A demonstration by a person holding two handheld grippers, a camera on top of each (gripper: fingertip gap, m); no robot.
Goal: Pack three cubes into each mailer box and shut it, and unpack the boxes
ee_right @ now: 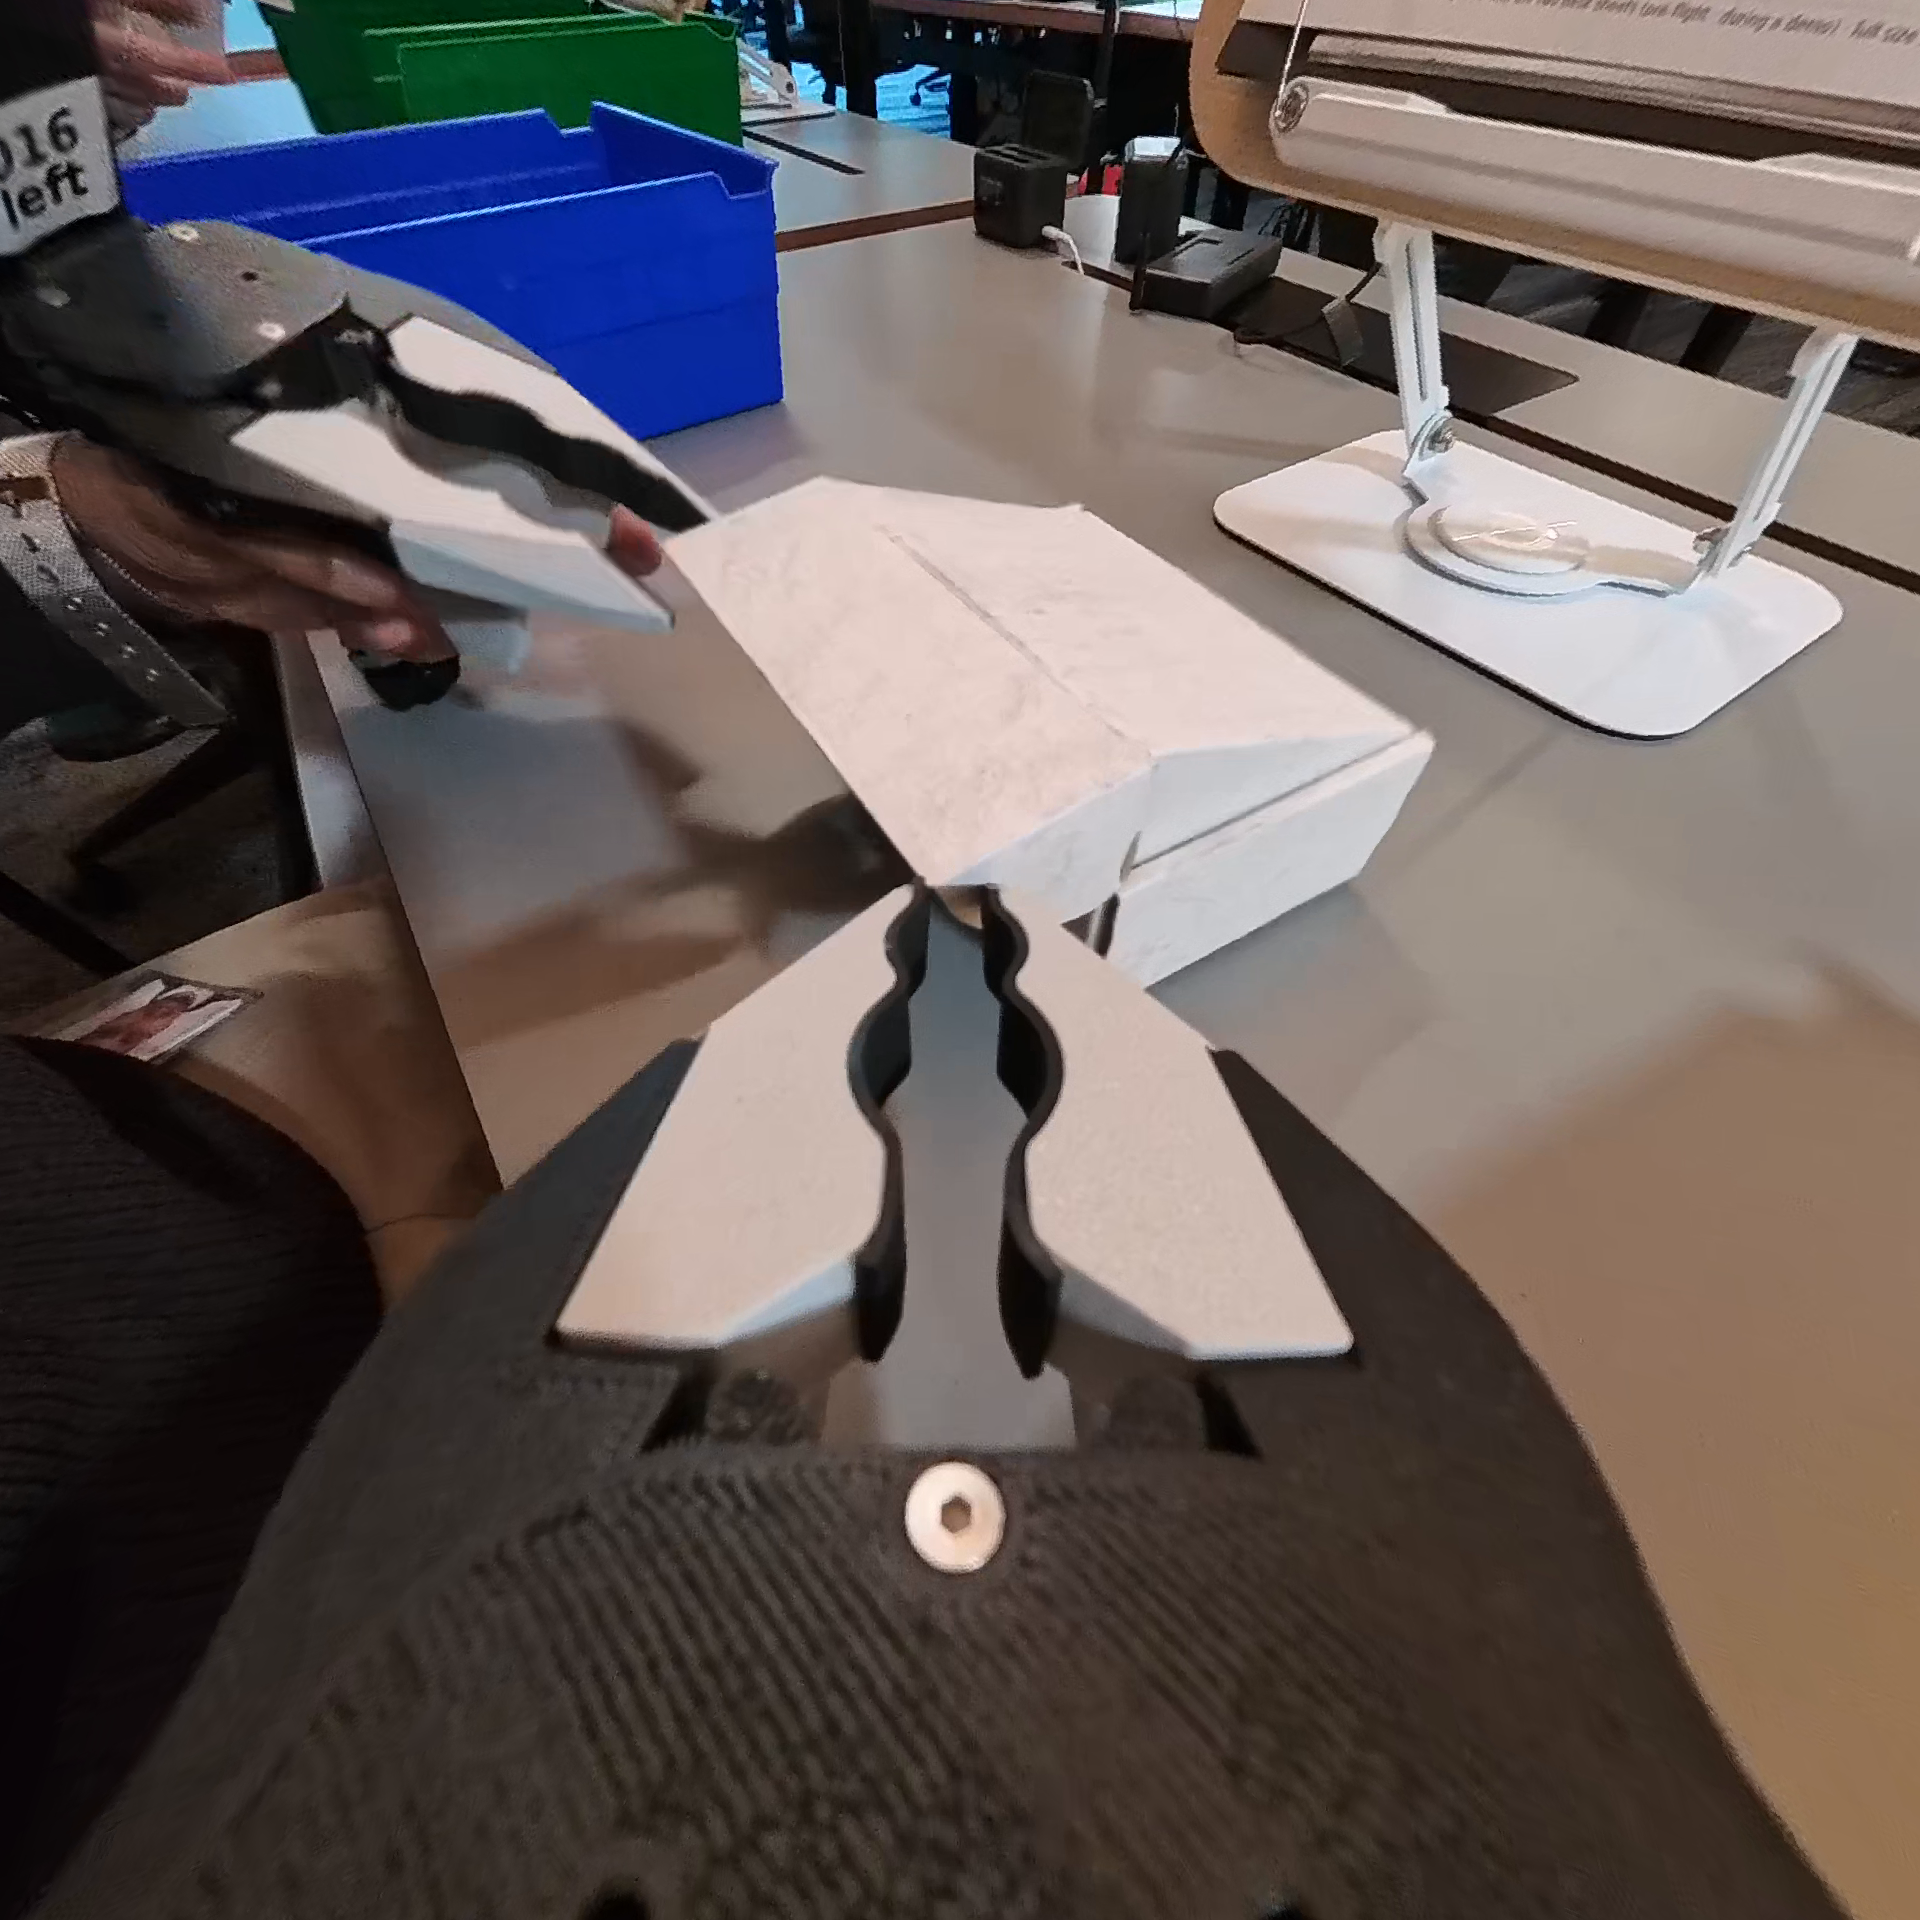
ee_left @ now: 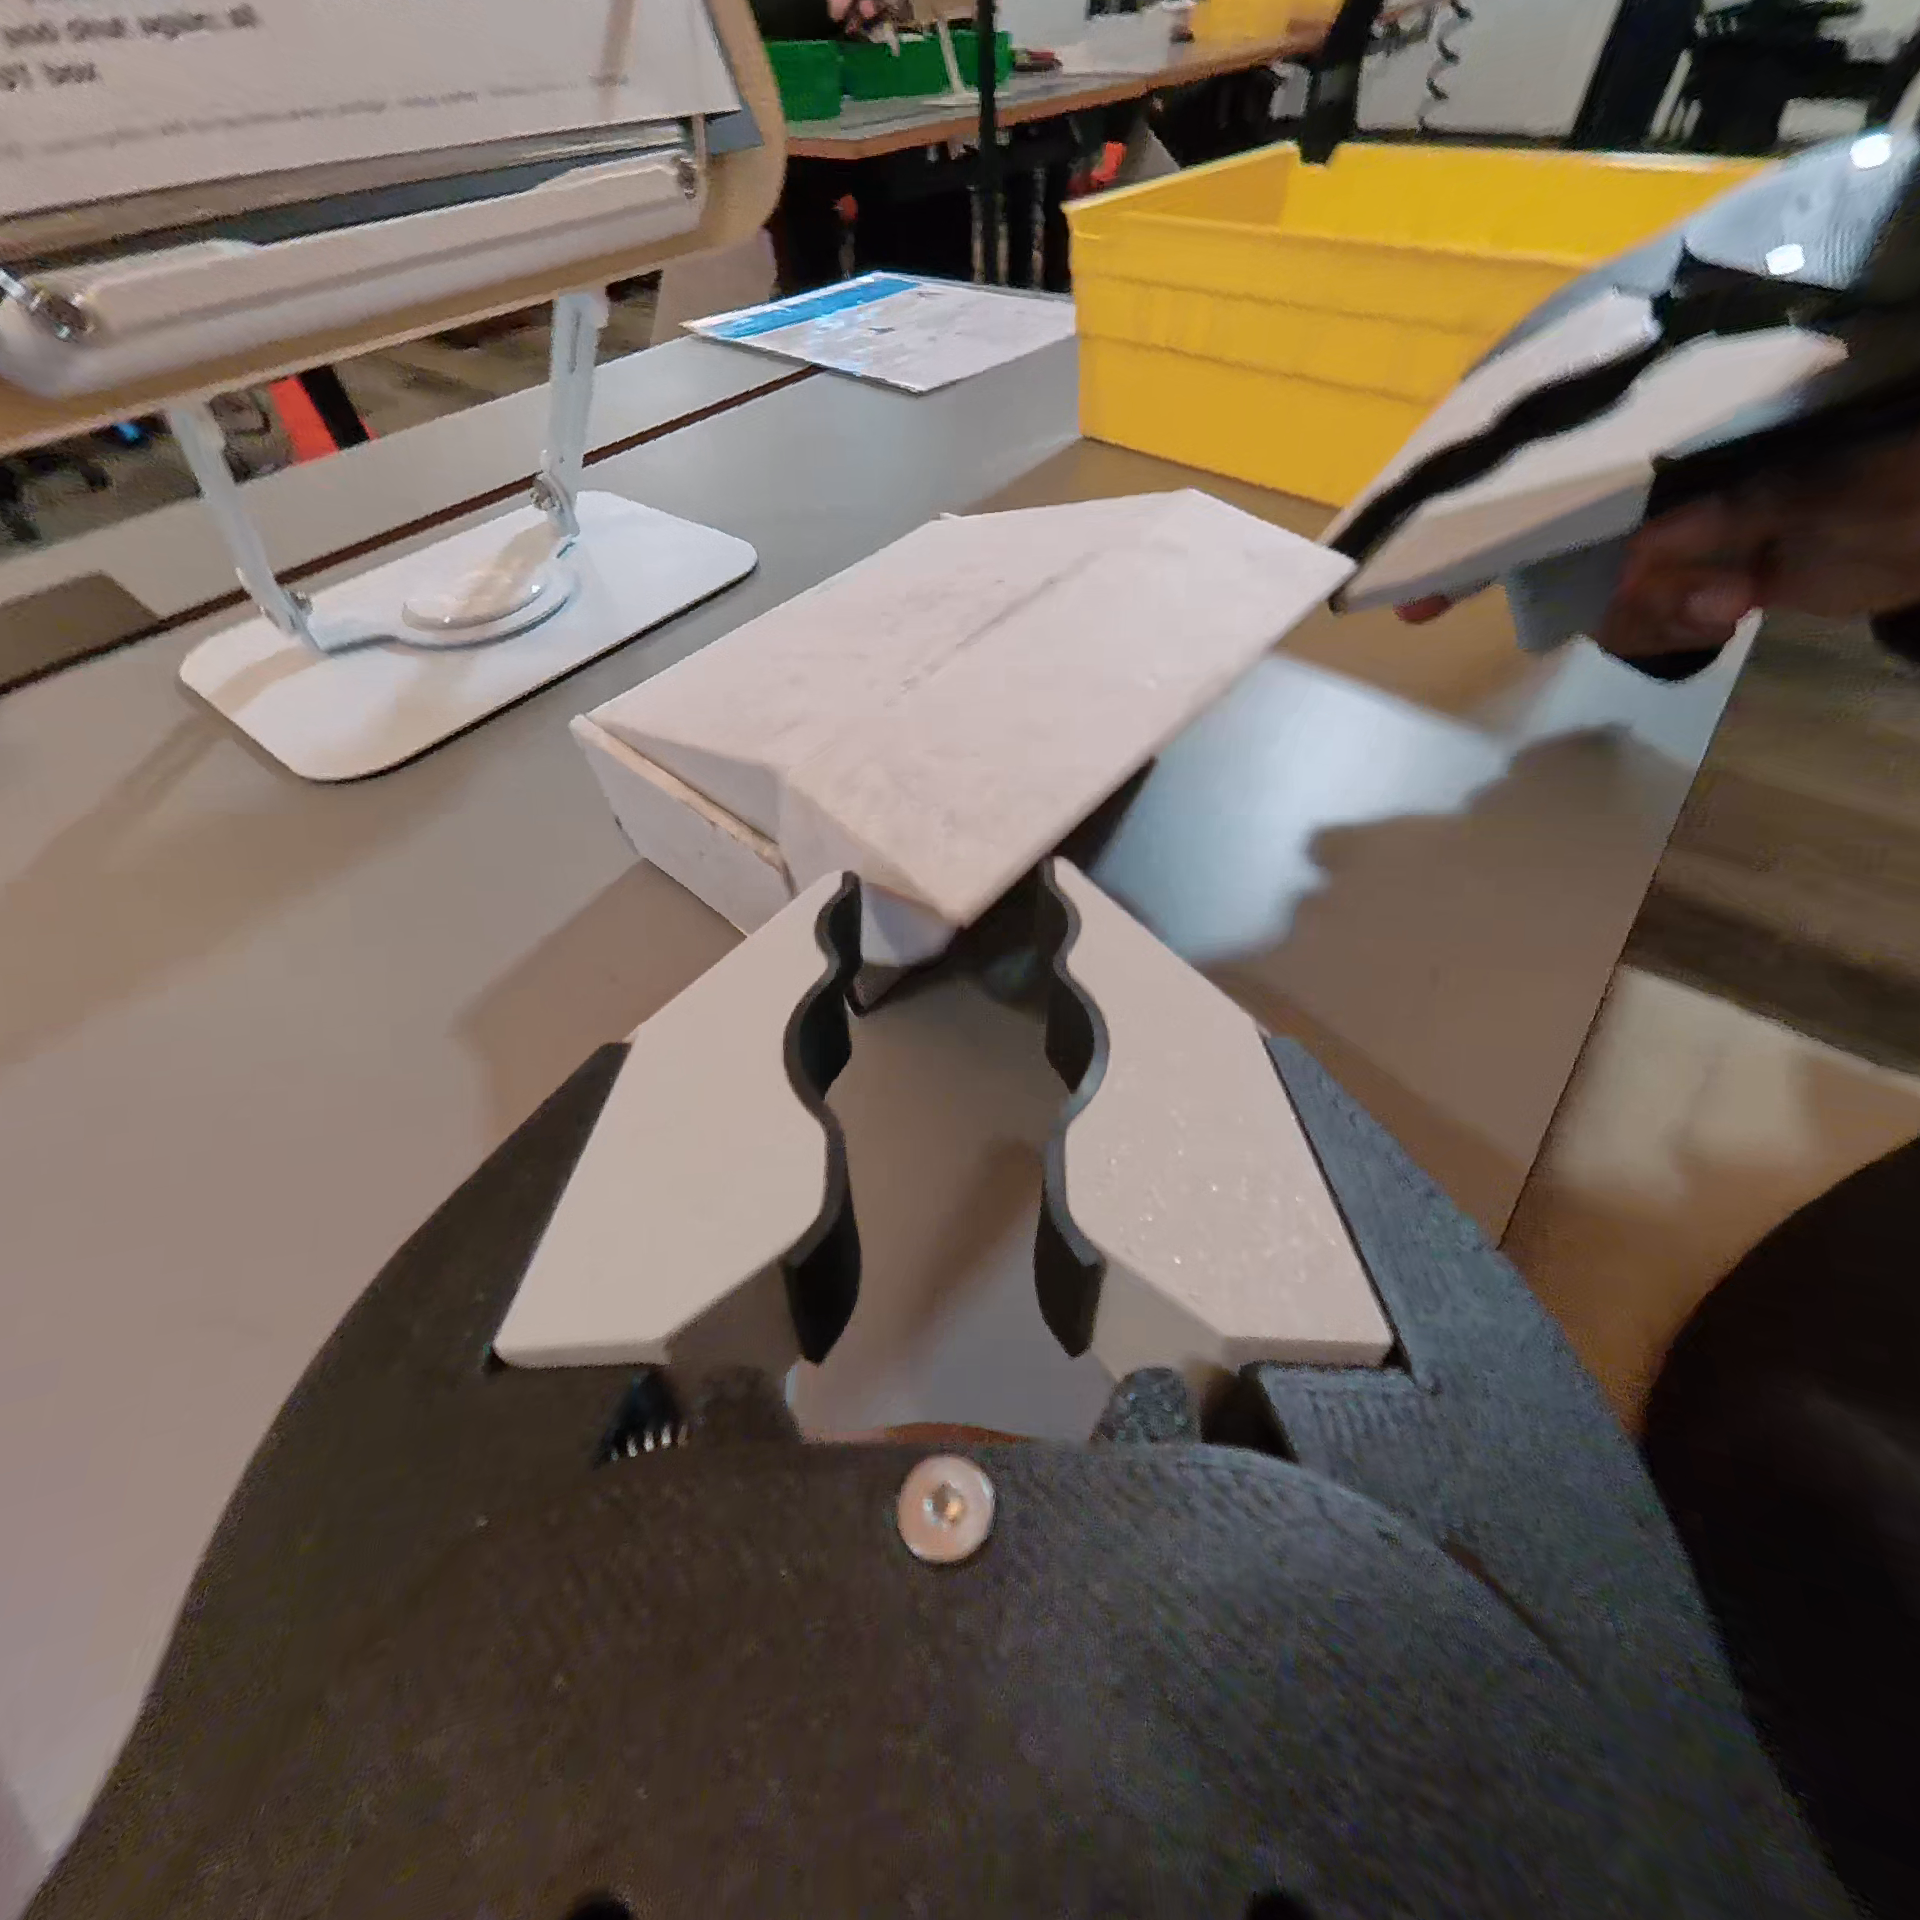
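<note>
The left gripper (ee_left: 951, 894) has its fingers spread a little, tips at the near edge of the box (ee_left: 935, 686) lid, which is lifted at an angle; whether they pinch that edge I cannot tell. To its left stands a white stand (ee_left: 468, 634) with a clipboard. Straight ahead lies the white box on the grey table (ee_left: 260, 987), its base down and its lid raised on the side toward the tool. Ahead and right sits a yellow bin (ee_left: 1268, 343). At the right the other gripper reaches in toward the lid's far corner.

The right gripper (ee_right: 956, 899) shows a narrow gap between its fingers, tips just under the lid edge; its hold is unclear too. To its left the left gripper hangs by the lid's corner, with a blue bin (ee_right: 582, 260) beyond. The box (ee_right: 1039, 707) lies ahead, slightly right, and the stand (ee_right: 1538, 582) farther right.
</note>
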